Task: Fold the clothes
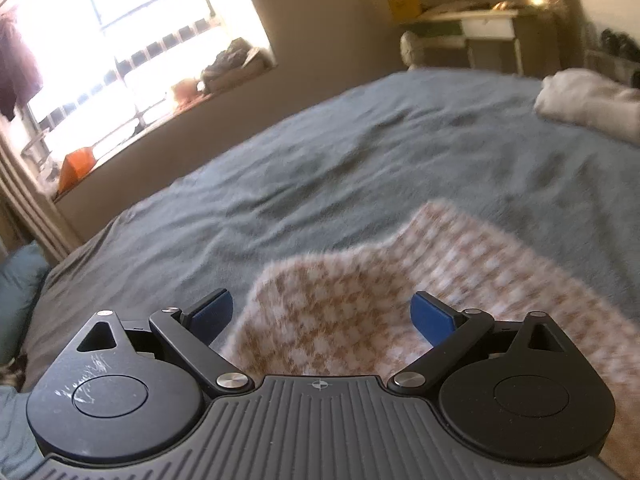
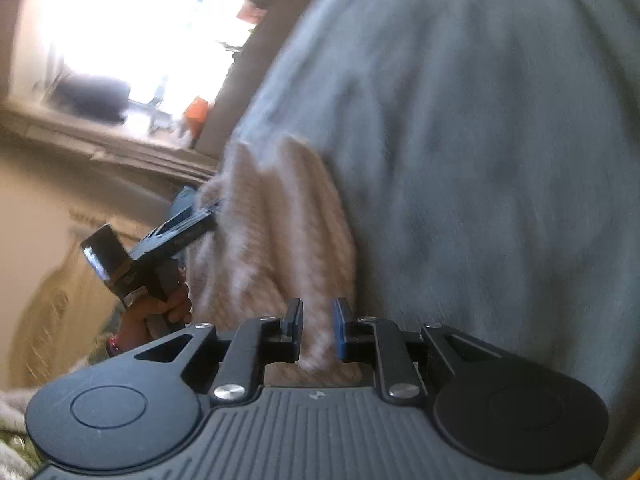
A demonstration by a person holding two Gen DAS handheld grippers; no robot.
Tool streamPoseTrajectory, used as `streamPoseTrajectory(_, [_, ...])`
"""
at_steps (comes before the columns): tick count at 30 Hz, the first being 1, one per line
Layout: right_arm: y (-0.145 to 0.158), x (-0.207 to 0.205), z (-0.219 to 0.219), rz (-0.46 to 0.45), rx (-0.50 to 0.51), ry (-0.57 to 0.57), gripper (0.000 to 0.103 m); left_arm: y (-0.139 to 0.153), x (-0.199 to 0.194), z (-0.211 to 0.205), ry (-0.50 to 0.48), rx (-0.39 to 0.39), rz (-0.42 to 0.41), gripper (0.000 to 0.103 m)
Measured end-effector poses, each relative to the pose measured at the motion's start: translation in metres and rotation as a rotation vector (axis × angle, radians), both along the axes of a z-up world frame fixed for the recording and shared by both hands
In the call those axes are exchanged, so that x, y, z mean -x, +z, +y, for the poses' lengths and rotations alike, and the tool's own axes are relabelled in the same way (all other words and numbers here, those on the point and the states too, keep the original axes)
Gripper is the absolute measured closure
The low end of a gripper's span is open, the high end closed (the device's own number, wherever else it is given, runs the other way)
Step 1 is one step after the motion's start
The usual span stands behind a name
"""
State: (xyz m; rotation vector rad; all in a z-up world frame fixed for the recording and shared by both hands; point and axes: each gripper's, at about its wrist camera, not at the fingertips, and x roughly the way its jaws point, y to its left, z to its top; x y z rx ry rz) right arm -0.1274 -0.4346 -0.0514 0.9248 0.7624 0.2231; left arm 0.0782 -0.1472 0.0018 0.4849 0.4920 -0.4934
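A fuzzy tan-and-white checked sweater (image 1: pixel 480 264) lies on the grey-blue bed cover (image 1: pixel 360 152). My left gripper (image 1: pixel 320 304) hovers over the sweater's near edge, its blue pads spread wide with nothing pinched. In the right wrist view the sweater (image 2: pixel 272 232) is bunched into ridges that run down into my right gripper (image 2: pixel 318 320). Its jaws stand narrow with the cloth filling the gap. The left gripper (image 2: pixel 212 208), held by a hand (image 2: pixel 160 312), sits at the sweater's far left edge. Both views are blurred.
A pale folded garment (image 1: pixel 592 104) rests at the bed's far right. A bright window with an orange object (image 1: pixel 74 168) on its sill runs along the left wall. A desk (image 1: pixel 472 28) stands beyond the bed. A teal pillow (image 1: pixel 16 280) lies at the left.
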Motion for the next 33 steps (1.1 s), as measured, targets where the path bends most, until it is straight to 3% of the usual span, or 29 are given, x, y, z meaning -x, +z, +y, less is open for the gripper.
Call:
streamPoseTrajectory(2, [0.024, -0.015, 0.012, -0.042, 0.121, 0.047, 0.084, 0.013, 0.015, 0.008, -0.054, 0.051, -0.006, 0.005])
streamPoseTrajectory(4, [0.037, -0.035, 0.020, -0.084, 0.159, 0.078, 0.080, 0.022, 0.031, 0.016, -0.098, 0.087, 0.010, 0.005])
streamPoseTrajectory(7, [0.041, -0.074, 0.033, -0.109, 0.127, 0.083, 0.057, 0.020, 0.057, 0.028, -0.147, 0.112, 0.061, 0.006])
streamPoseTrajectory(13, [0.006, -0.149, 0.052, 0.010, 0.049, 0.155, 0.052, -0.018, 0.099, 0.037, -0.216, 0.075, 0.139, 0.008])
streamPoseTrajectory(15, [-0.002, -0.156, 0.063, 0.033, 0.071, 0.176, 0.078, -0.029, 0.108, 0.037, -0.234, 0.062, 0.123, 0.008])
streamPoseTrajectory(16, [0.002, -0.152, 0.066, 0.004, 0.092, 0.172, 0.087, -0.032, 0.111, 0.036, -0.245, 0.052, 0.110, 0.007])
streamPoseTrajectory(19, [0.024, -0.127, 0.071, -0.135, 0.156, 0.128, 0.089, -0.033, 0.110, 0.039, -0.270, 0.077, 0.104, 0.007])
streamPoseTrajectory(21, [0.008, -0.129, 0.068, -0.081, 0.152, 0.095, 0.089, -0.036, 0.105, 0.039, -0.285, 0.086, 0.125, 0.007])
streamPoseTrajectory(25, [-0.017, -0.136, 0.057, -0.009, 0.086, 0.053, 0.088, -0.043, 0.107, 0.034, -0.320, 0.061, 0.082, 0.006])
streamPoseTrajectory(27, [-0.005, -0.136, 0.060, 0.000, 0.153, 0.075, 0.084, -0.047, 0.110, 0.035, -0.320, 0.070, 0.080, 0.005])
streamPoseTrajectory(29, [0.011, -0.135, 0.061, 0.003, 0.203, 0.080, 0.073, -0.050, 0.111, 0.035, -0.324, 0.074, 0.078, 0.005])
streamPoseTrajectory(33, [0.012, -0.153, 0.052, 0.020, 0.087, 0.094, 0.056, -0.053, 0.113, 0.035, -0.333, 0.090, 0.091, 0.004])
